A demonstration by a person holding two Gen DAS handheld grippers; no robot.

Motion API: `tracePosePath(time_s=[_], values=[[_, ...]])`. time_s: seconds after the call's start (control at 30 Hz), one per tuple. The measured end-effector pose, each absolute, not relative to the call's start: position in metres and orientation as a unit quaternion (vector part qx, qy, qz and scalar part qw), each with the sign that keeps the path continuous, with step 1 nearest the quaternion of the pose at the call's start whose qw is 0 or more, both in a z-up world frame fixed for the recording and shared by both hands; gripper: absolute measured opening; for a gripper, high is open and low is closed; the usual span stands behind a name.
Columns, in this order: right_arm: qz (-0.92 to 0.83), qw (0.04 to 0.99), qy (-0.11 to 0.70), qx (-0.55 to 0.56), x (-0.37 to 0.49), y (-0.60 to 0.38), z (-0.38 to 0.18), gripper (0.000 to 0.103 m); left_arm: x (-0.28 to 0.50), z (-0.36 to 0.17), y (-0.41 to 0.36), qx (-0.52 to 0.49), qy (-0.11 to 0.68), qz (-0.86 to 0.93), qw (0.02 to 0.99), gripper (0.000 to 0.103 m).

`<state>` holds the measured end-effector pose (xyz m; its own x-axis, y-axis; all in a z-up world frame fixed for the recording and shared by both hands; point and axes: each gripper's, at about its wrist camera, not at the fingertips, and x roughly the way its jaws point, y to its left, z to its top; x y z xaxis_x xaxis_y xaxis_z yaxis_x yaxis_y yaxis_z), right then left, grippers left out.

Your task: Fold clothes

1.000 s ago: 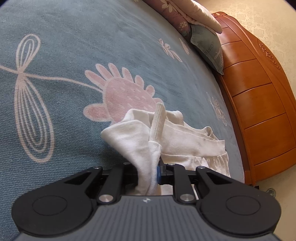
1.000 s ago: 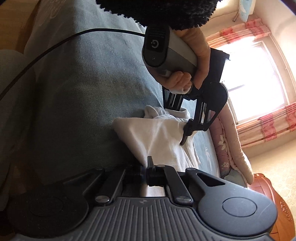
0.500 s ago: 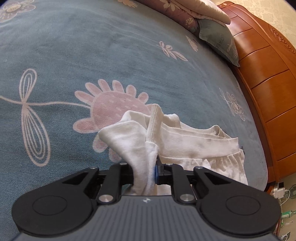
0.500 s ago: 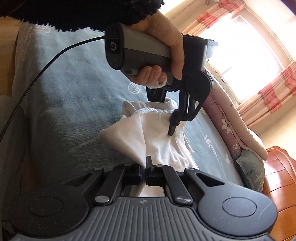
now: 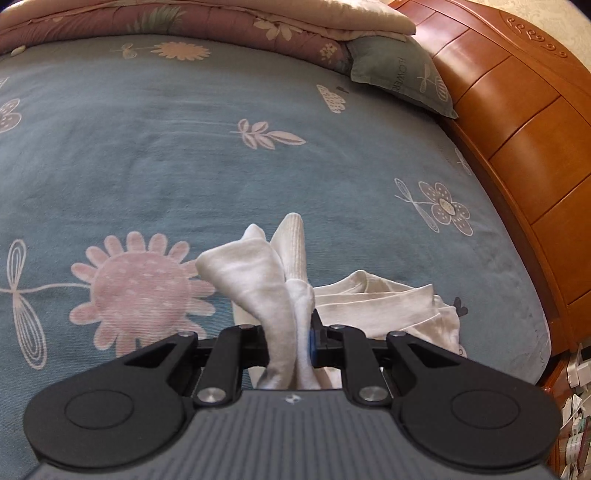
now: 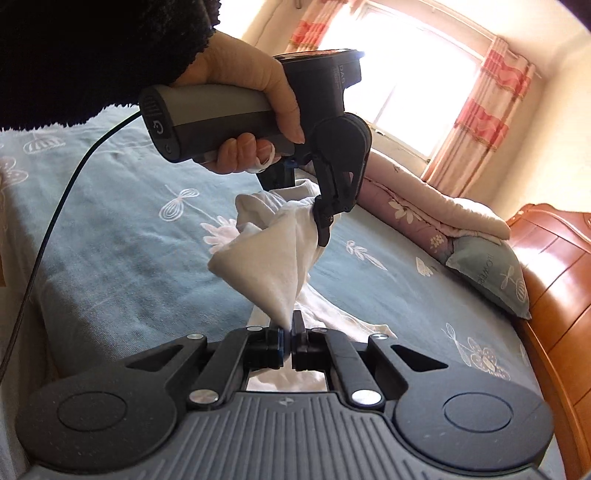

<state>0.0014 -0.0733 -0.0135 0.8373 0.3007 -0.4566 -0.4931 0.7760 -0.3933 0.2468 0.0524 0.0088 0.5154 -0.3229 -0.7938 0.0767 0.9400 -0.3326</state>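
Note:
A white garment hangs lifted above the blue flowered bedspread. My left gripper is shut on a bunched fold of it, with a ribbed cuff sticking up past the jaws. The rest of the cloth trails onto the bed to the right. In the right wrist view my right gripper is shut on a corner of the same white garment. The cloth stretches up from there to the left gripper, held in a person's hand just above.
A grey-green pillow and a folded pink-and-cream quilt lie at the head of the bed. A wooden headboard runs along the right. A black cable hangs at the left. A bright curtained window is behind.
Both grippers have risen and carried the garment up off the bed. More of the bedspread and the quilt came into view. The right gripper has rolled, so the room now looks upright.

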Motion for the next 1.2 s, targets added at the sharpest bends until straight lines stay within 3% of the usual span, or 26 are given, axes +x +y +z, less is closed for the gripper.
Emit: tracePosePath(time_s=[0.5,0.97,1.03,1.1,1.2], values=[[0.168,0.95,0.236,-0.117,0.017,-0.19,-0.017,0.005,0.283,-0.013,-0.102,-0.027,0.527,-0.147,0.836,0.014],[0.167,0.941,0.293,0.003,0.034,-0.247,-0.042,0.005,0.294,-0.053,-0.166,0.046,0.571,-0.135,0.809,0.015],[0.174,0.94,0.294,0.006,0.032,-0.248,-0.043,0.005,0.294,-0.052,-0.172,0.057,0.574,-0.136,0.805,0.017],[0.178,0.937,0.299,0.007,0.033,-0.249,-0.045,0.006,0.295,-0.051,-0.178,0.061,0.577,-0.14,0.802,0.032],[0.18,0.933,0.311,0.018,0.036,-0.253,-0.052,0.006,0.294,-0.051,-0.185,0.055,0.575,-0.146,0.803,0.046]])
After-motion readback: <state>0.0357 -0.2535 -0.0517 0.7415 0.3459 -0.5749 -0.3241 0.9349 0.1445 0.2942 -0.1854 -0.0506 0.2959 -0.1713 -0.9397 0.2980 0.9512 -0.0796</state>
